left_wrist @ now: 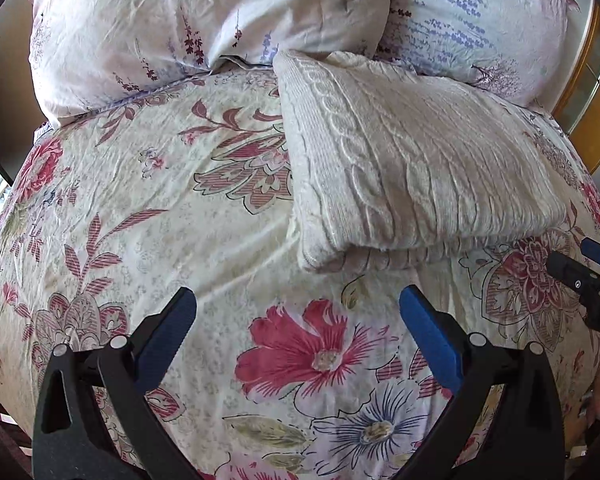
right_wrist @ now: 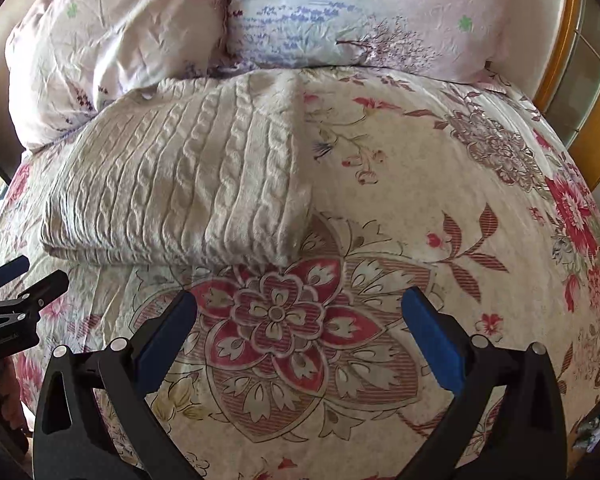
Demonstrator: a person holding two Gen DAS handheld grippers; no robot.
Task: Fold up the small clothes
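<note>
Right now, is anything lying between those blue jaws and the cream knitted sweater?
Nothing visible. Only bare flowered bedspread lies between the folded sweater and the right gripper or left gripper; both stand open.

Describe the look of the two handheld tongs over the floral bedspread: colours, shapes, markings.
Both tongs, left and right, look alike: matte black angular arms with triangular cut-outs, silver round pivot pins, and flat blue fingers with finely ribbed inner faces. The right one's body carries white lettering, too cut off to read. No cables or sleeves show.

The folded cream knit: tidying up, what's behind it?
Behind the cream knit two floral pillows rest on the bedspread. Their lower edges are hidden by it.
</note>
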